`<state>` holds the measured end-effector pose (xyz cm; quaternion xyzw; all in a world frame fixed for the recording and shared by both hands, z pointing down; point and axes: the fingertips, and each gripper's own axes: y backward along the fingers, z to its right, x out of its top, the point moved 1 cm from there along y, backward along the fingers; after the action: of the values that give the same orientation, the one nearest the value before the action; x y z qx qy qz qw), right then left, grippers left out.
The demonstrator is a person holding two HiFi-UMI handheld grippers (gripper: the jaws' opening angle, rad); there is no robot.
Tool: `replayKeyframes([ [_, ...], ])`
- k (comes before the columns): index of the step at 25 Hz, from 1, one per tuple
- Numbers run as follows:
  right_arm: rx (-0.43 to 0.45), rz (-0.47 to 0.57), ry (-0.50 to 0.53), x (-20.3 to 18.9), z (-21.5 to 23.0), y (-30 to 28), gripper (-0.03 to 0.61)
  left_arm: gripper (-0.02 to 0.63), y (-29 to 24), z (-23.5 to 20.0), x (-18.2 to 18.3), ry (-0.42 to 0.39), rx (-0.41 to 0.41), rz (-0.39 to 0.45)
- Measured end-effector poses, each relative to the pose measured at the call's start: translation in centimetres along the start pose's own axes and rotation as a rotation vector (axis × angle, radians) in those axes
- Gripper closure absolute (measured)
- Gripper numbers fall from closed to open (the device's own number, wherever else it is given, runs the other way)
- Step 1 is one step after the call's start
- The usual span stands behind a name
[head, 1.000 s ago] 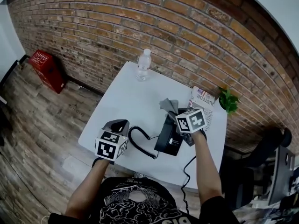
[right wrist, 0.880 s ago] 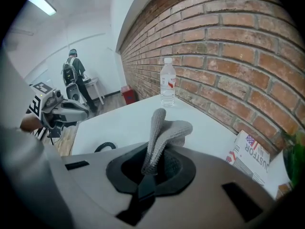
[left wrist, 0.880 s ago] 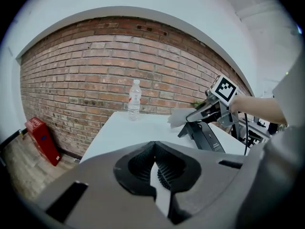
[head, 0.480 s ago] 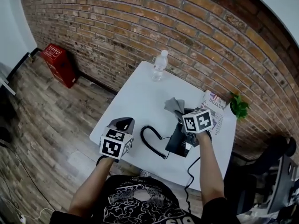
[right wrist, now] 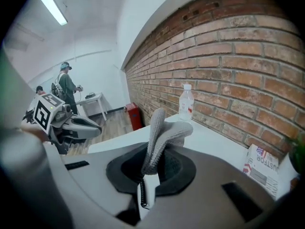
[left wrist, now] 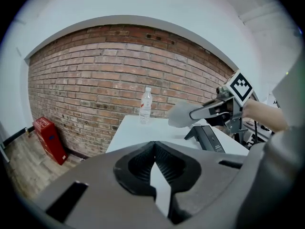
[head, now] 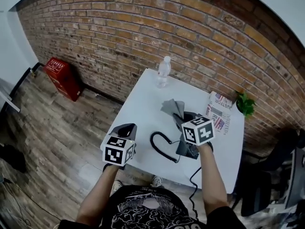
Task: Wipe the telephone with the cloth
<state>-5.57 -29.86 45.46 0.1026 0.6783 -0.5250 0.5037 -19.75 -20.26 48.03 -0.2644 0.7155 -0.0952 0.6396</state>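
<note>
Since the earlier frames the right hand-held gripper [right wrist: 151, 150] had drawn back toward the person, so its marker cube covered more of the telephone [left wrist: 208, 138]. The left hand-held gripper [left wrist: 154, 146] had kept its place over the near left edge of the worktop [head: 143, 104].

The left hand-held gripper's jaws were together with nothing between them, well to the left of the telephone. The coiled cord [head: 161, 145] lay on the worktop between the two hand-held grippers. The telephone sat just below the right hand-held gripper. That gripper's jaws were closed on the grey cloth [right wrist: 165, 131], which stuck out ahead of them. In the left gripper view the cloth seemed to hang clear of the telephone's far end.

Judging from this, the telephone was free to slide, because nothing steadied it. A firm wipe might push it along the worktop or jolt the handset. The cloth was pinched only at a fold and could slip out under drag. The cord could also catch the right hand-held gripper on a backward stroke.

Counted: two hand-held grippers, one telephone, one cloth and one cord. Beyond both grippers stood one water bottle [head: 164, 71], and one newspaper [head: 219, 111] lay right of the cloth.
</note>
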Motion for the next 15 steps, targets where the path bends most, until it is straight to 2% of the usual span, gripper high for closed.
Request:
replayKeyframes([
  [7, -0.094, 0.119, 0.024, 1.3, -2.6, 4.5, 0.568, 0.607, 0.7, 1.2, 2.5, -0.027, -0.046, 0.050],
  [15, -0.181, 0.271, -0.062, 0.9, -3.7, 9.0, 0.568, 0.607, 1.5, 3.3, 4.7, -0.083, -0.075, 0.102],
])
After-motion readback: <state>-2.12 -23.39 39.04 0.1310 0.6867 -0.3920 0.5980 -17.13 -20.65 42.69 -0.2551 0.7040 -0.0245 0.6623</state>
